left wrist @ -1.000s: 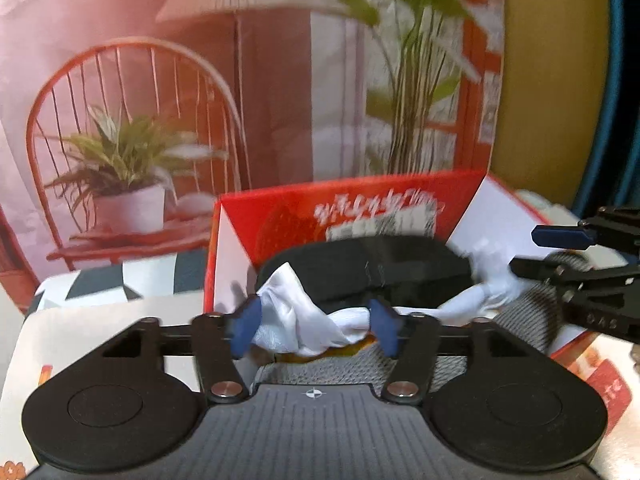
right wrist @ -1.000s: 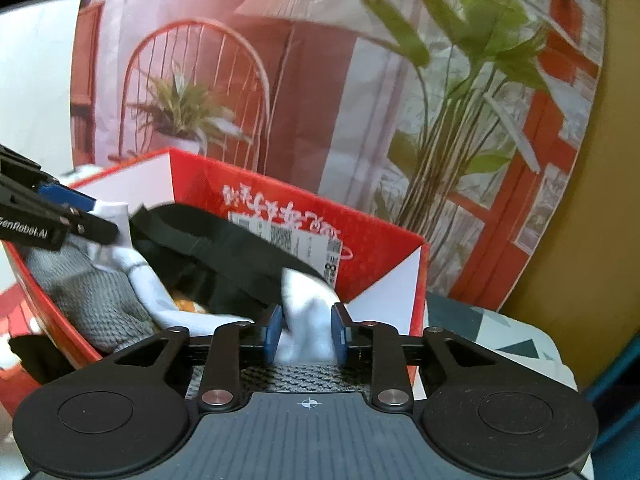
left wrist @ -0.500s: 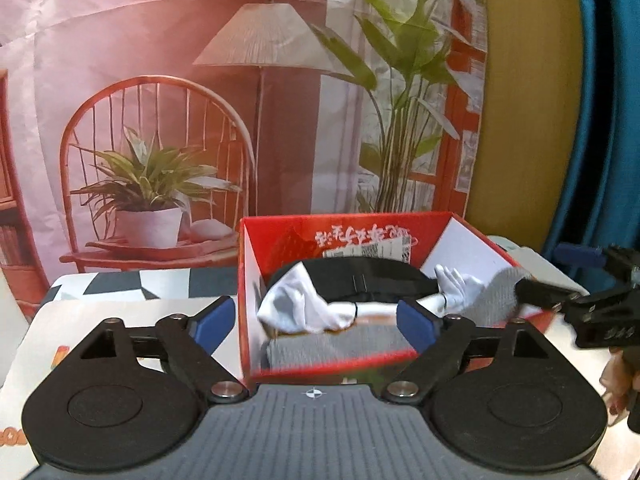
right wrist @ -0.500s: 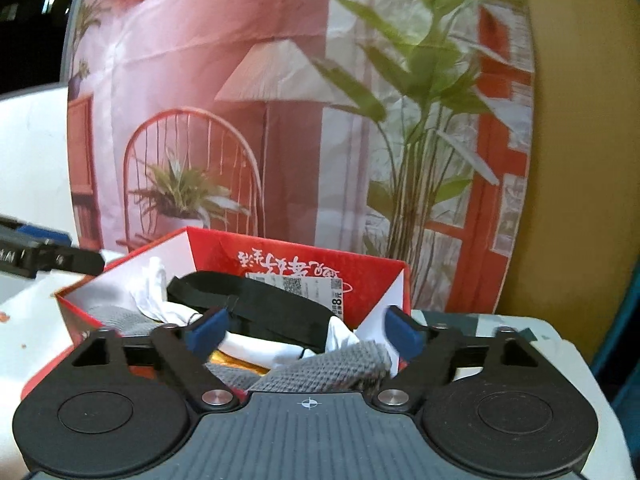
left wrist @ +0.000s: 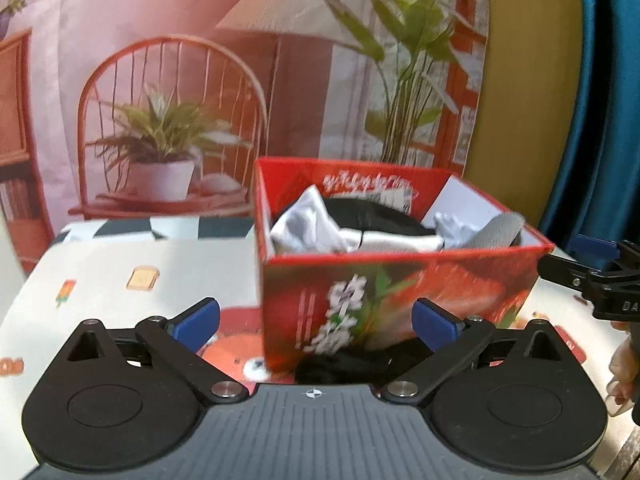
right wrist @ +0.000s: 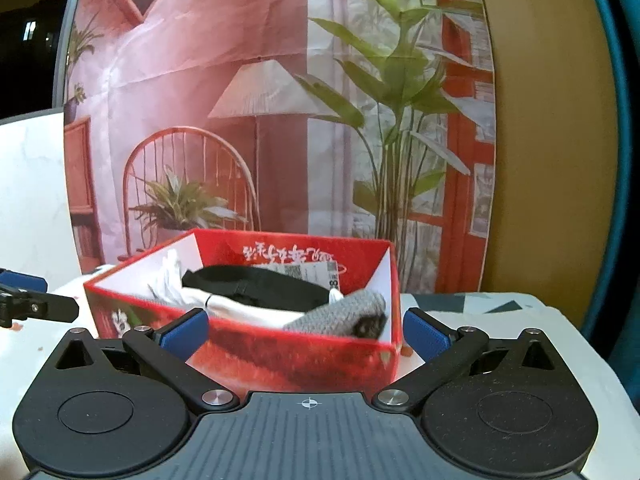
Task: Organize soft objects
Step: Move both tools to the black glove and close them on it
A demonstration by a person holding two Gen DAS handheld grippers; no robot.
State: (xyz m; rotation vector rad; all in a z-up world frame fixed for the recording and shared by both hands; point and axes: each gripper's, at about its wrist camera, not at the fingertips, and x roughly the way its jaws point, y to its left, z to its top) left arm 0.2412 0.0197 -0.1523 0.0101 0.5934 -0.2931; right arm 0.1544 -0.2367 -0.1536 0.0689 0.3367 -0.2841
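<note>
A red cardboard box [left wrist: 400, 292] stands on the table and holds a white cloth [left wrist: 308, 224], a black strap-like item [left wrist: 372, 216] and a grey knitted piece [left wrist: 496, 232]. The box also shows in the right wrist view [right wrist: 280, 356], with the grey knit [right wrist: 344, 312] at its near right corner. My left gripper [left wrist: 316, 320] is open and empty, in front of the box. A black soft item [left wrist: 348, 364] lies on the table against the box's front. My right gripper [right wrist: 306, 332] is open and empty, in front of the box's right side.
The table has a patterned cloth [left wrist: 120, 280] with cartoon prints. A printed backdrop [left wrist: 200, 80] of a chair, lamp and plants hangs behind. My right gripper shows at the right edge of the left wrist view [left wrist: 600, 276]; my left gripper shows at the left edge of the right wrist view [right wrist: 28, 304].
Both grippers let go of the white cloth in the box, opened wide and pulled back and up. The box now stands farther ahead of both.
</note>
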